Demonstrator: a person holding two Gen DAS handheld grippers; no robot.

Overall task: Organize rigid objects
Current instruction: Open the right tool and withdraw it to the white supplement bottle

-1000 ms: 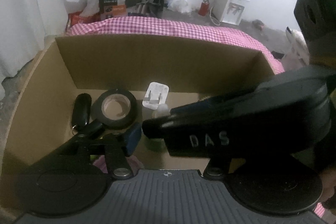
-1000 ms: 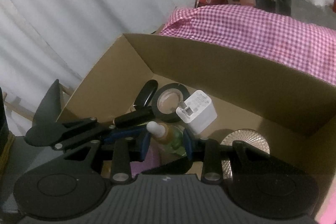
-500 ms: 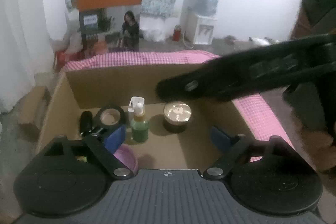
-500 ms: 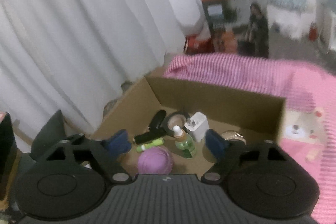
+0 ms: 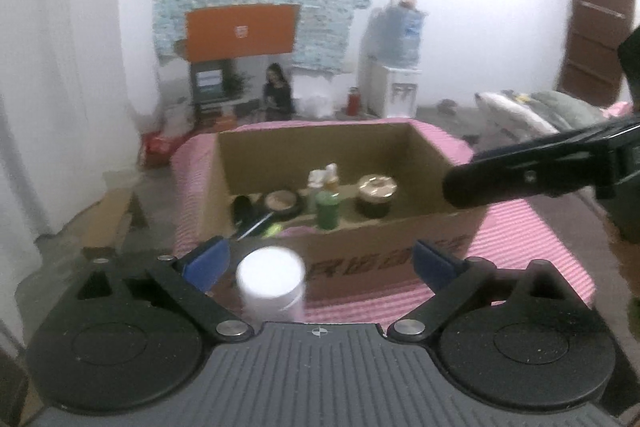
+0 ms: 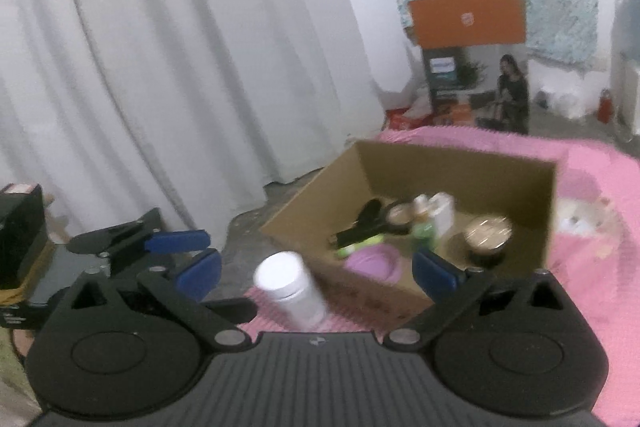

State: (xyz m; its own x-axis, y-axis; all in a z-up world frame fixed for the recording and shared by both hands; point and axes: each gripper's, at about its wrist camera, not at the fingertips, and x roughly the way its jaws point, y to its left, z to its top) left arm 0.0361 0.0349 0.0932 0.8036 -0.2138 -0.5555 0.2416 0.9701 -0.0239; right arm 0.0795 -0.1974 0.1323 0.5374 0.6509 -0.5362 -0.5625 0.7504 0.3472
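Both views blurred. Left gripper (image 5: 320, 261) with blue-padded fingers (image 5: 206, 259) spread wide, clamping nothing; white cylindrical plastic bottle with a white cap (image 5: 270, 281) upright on the pink checked cloth (image 5: 532, 251) between them, nearer the left finger, just in front of the near wall of the open brown cardboard box (image 5: 384, 263). Right gripper (image 6: 316, 269) likewise spread wide and holding nothing, same white bottle (image 6: 290, 289) between its blue pads (image 6: 434, 273), apparently tilted, outside the box (image 6: 360, 291) by its near corner.

Inside the box: green bottle with a pale dropper top (image 5: 328, 207) upright near the middle, white block-shaped charger (image 6: 442, 211) just behind it, gold-lidded dark round jar (image 5: 376, 193) to its right, black tape roll (image 5: 282, 203) and black oblong object (image 5: 242, 209) to its left, yellow-green stick (image 6: 358, 247) and purple round lid (image 6: 374, 261) by the near wall.

Grey-white curtain (image 6: 160, 67) hanging left of the table
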